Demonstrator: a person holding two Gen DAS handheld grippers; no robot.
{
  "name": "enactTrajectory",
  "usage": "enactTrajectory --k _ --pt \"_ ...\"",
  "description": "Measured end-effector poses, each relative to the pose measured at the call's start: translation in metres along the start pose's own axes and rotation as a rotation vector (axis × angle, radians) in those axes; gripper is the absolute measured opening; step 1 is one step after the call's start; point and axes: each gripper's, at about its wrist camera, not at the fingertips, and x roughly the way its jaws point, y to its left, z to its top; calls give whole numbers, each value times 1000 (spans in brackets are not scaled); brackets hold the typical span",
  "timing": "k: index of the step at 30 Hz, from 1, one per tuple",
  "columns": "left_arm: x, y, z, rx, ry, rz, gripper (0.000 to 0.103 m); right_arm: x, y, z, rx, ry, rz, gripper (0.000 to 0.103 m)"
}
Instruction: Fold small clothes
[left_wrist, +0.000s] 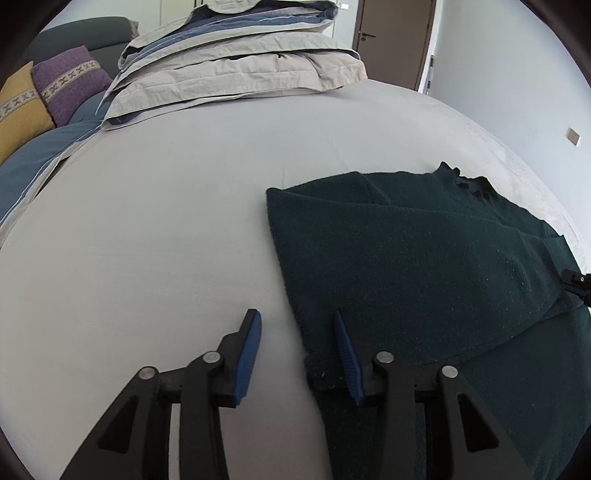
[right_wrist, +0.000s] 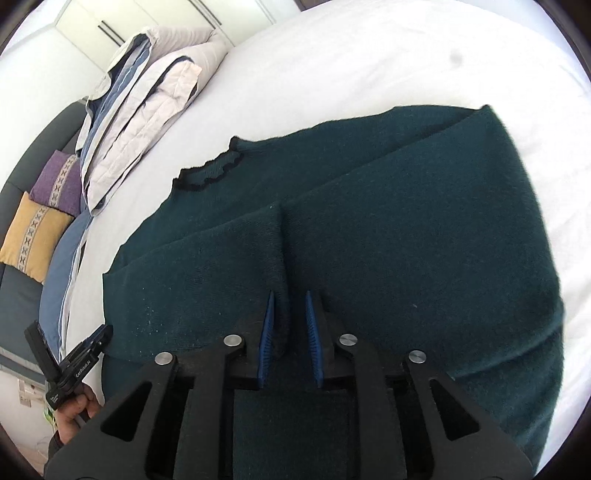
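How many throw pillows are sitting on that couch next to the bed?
2. The purple pillow sits on the dark couch; the yellow pillow leans right beside it, nearer the camera. More could be hidden behind the folded bedding stack.

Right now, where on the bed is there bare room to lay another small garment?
Bare sheet lies left of the green sweater, below the folded duvet stack. A narrower strip runs beyond the sweater's far edge. The sweater side is taken.

We see dark green sweater (right_wrist: 369, 221) spread flat on white bed (right_wrist: 369, 55). Right gripper (right_wrist: 290, 295) over it, jaws slightly parted astride cuff edge. Left gripper (right_wrist: 94, 339) near sweater's left hem. Folded duvet (right_wrist: 147, 99) at bed's far-left edge.
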Motion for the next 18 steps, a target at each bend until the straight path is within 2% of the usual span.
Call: enactTrajectory --k 1,3,5,7,9,13,18 --pt "-7 4 -3 -24 2 -11 53 -13 0 -5 -5 -30 -11 29" --pt "-24 10 -13 -53 6 -26 59 -44 -2 -17 -16 -101 -14 45" --pt "-45 15 -29 -79 -1 -47 64 -74 -5 -34 -33 -171 -25 48" --pt "-66 18 -48 -109 3 -113 69 -101 -8 -51 -44 -217 -21 53" --pt "-86 18 -70 -134 12 -178 73 -124 -12 -72 -54 -253 -19 63" --pt "-115 21 -123 -165 72 -287 73 -162 -11 -112 -133 -289 -2 63" --pt "-141 20 -176 -175 126 -316 73 -193 -17 -154 -166 -263 51 63"
